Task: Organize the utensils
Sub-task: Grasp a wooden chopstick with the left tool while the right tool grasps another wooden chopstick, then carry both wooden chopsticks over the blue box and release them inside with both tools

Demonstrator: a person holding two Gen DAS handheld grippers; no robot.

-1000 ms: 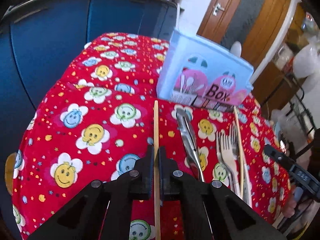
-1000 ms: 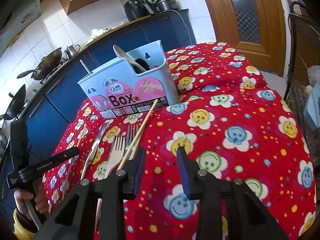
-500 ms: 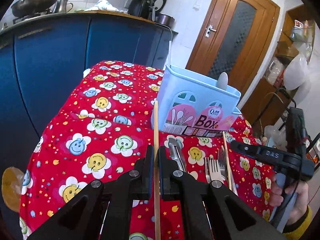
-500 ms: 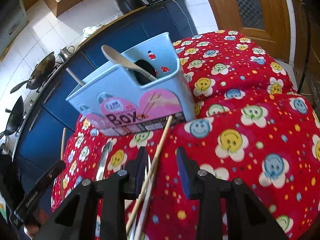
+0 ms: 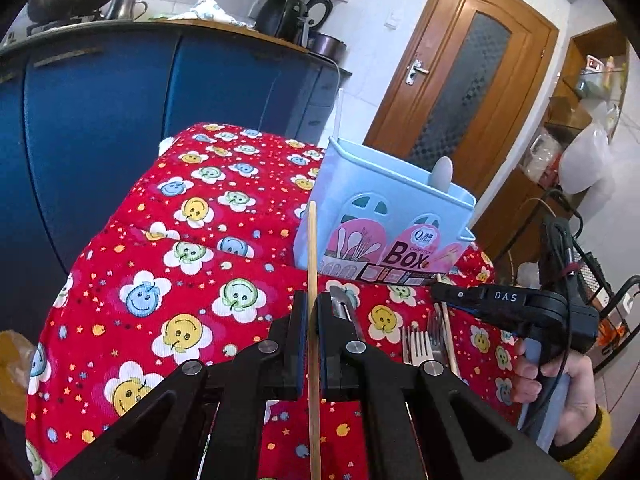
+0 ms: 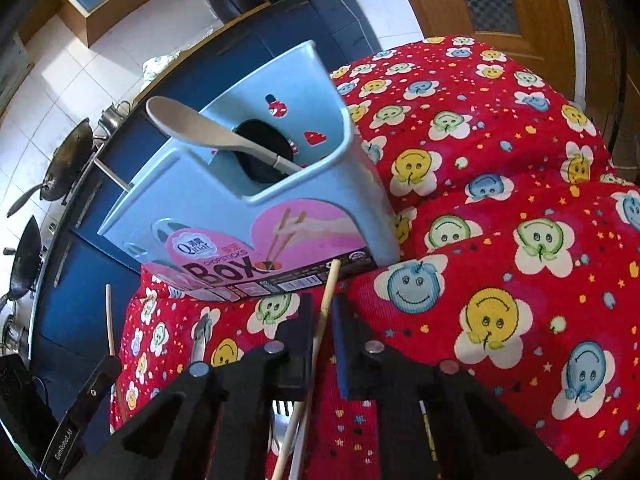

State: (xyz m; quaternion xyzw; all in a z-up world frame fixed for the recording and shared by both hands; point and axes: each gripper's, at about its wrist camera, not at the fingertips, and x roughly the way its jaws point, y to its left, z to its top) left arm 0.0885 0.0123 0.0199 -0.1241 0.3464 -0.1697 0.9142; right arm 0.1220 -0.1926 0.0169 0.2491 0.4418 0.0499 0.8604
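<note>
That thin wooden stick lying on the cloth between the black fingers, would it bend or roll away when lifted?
The chopstick looks straight and slender, so probably stiff and very light. Its rounded shaft might roll, though the soft tablecloth likely checks that. The right gripper pinches it far from its middle, so it may tilt.

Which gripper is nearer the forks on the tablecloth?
Right. The right gripper sits directly over the forks, its fingers closing on a chopstick lying beside them. The left gripper, holding its own chopstick, is off to their side, past the tongs.
</note>
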